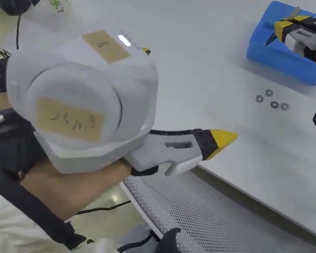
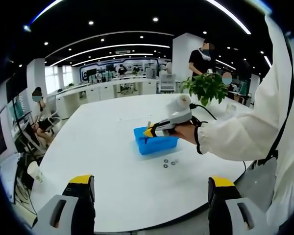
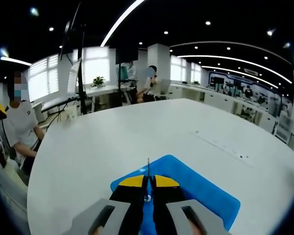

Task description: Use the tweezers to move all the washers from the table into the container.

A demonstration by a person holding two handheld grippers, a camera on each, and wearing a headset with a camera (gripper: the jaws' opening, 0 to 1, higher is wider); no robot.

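Several small metal washers (image 1: 272, 100) lie loose on the white table, just in front of the blue container (image 1: 276, 50). My right gripper (image 3: 148, 180) is over the container (image 3: 201, 198), shut on thin metal tweezers (image 3: 148, 169) that stick out between its yellow-tipped jaws. The left gripper view has the right gripper (image 2: 158, 129) in a hand above the container (image 2: 156, 142), with the washers (image 2: 169, 162) nearer. My left gripper (image 2: 149, 188) stands open and holds nothing, at the table's near edge; one yellow fingertip (image 1: 221, 139) shows in the head view.
The white table (image 1: 216, 68) stretches wide around the container. A mesh chair back (image 1: 200, 211) sits below the near edge. A potted plant (image 2: 206, 88) and a paper cup (image 2: 34, 171) stand near the table's edges. People stand or sit farther back.
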